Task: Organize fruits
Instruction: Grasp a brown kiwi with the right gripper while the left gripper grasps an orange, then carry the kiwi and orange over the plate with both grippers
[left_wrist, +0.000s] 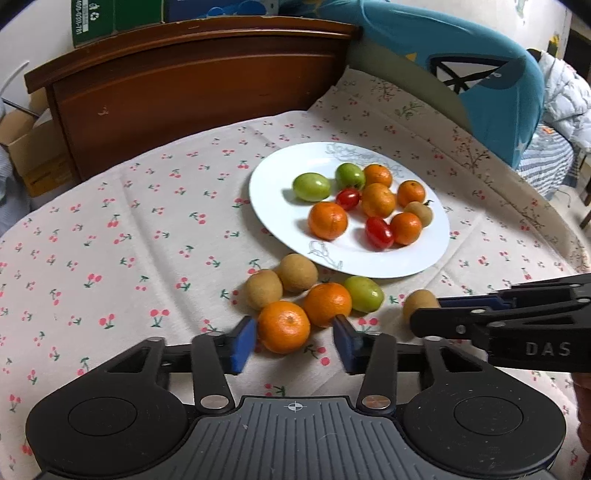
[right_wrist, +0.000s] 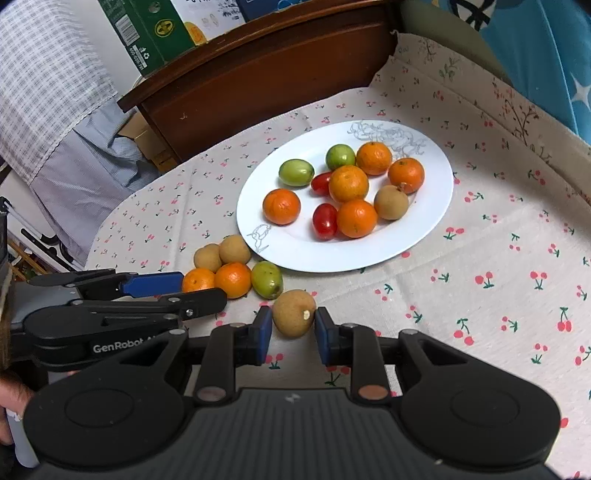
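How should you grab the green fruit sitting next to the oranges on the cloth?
Grip the green fruit across its narrow middle, coming down from above. It lies on its side on the cloth, an orange pressed against one flank and the plate rim just behind, so the pads probably fit best front-to-back, where there is room.

cherry-print cloth (left_wrist: 110, 221), wood headboard (left_wrist: 192, 81), green box (right_wrist: 147, 29)
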